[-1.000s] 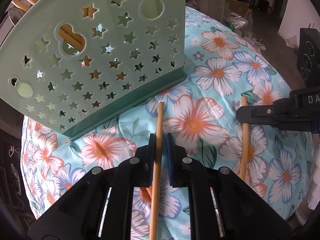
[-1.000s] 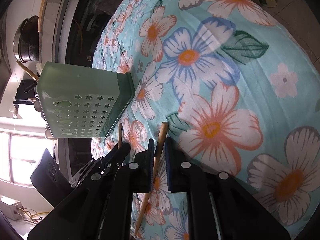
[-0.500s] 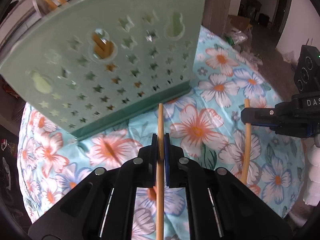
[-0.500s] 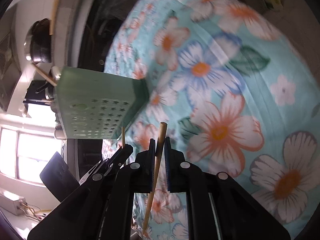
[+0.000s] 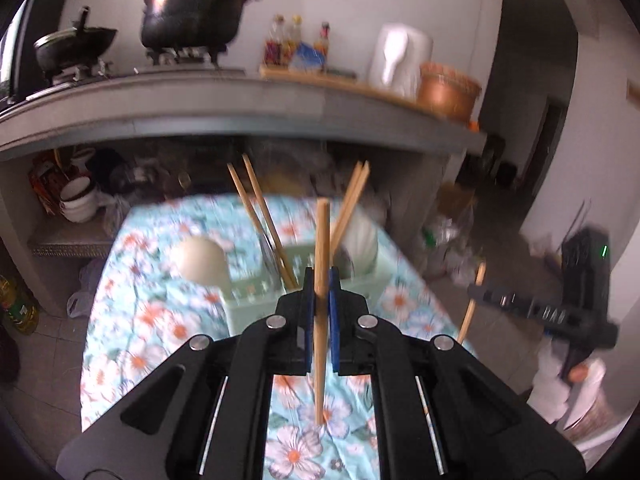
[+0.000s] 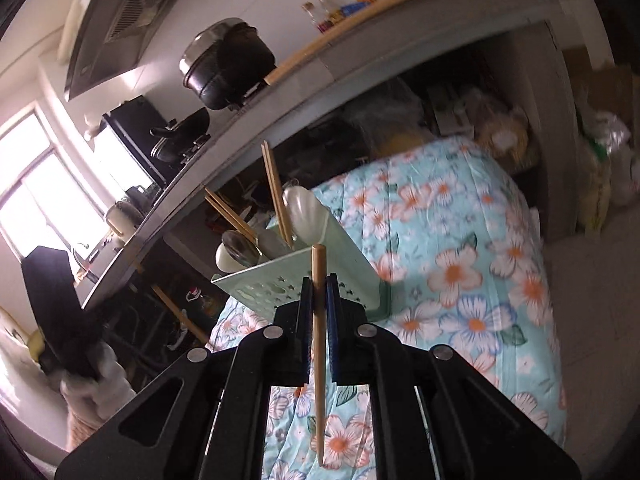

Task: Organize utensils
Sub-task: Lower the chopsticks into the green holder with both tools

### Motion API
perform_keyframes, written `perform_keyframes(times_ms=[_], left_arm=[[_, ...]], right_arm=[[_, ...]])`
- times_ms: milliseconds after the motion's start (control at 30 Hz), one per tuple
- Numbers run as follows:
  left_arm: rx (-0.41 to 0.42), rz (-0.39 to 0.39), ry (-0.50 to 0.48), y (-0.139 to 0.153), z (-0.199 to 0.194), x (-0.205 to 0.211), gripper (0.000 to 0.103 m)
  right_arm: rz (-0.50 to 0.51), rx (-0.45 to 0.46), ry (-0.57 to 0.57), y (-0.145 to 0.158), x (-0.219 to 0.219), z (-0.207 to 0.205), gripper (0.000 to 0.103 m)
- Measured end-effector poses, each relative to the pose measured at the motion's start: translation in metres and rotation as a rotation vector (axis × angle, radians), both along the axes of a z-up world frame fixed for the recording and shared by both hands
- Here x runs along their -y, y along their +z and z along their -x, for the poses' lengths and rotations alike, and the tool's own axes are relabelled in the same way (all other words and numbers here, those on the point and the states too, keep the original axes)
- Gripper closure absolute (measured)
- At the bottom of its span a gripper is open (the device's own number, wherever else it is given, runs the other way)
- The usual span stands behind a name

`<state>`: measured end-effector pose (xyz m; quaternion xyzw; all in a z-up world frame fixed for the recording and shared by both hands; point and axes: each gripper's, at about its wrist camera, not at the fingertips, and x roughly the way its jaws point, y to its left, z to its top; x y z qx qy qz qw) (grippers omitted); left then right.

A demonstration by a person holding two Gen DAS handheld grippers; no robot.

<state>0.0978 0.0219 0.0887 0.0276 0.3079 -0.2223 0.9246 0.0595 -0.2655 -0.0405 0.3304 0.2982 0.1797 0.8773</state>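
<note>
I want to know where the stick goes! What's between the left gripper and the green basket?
Only bare flowered tablecloth, seen in the left wrist view. The left gripper holds a wooden chopstick just before the pale green star-holed plastic basket.

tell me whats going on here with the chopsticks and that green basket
A person is sorting utensils with two handheld grippers. The left gripper is shut on one chopstick, and the right gripper is shut on another chopstick. Both are raised above the floral cloth, facing the green basket, which already holds several chopsticks and spoons. Neither held chopstick is in the basket yet.
</note>
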Motion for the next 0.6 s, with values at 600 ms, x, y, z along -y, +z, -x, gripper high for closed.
perform_keyframes(times_ms=[600], left_arm=[[0.257, 0.165, 0.011, 0.079, -0.025, 0.002, 0.097]], right_arm=[[-0.019, -0.034, -0.002, -0.003, -0.002, -0.013, 0.096]])
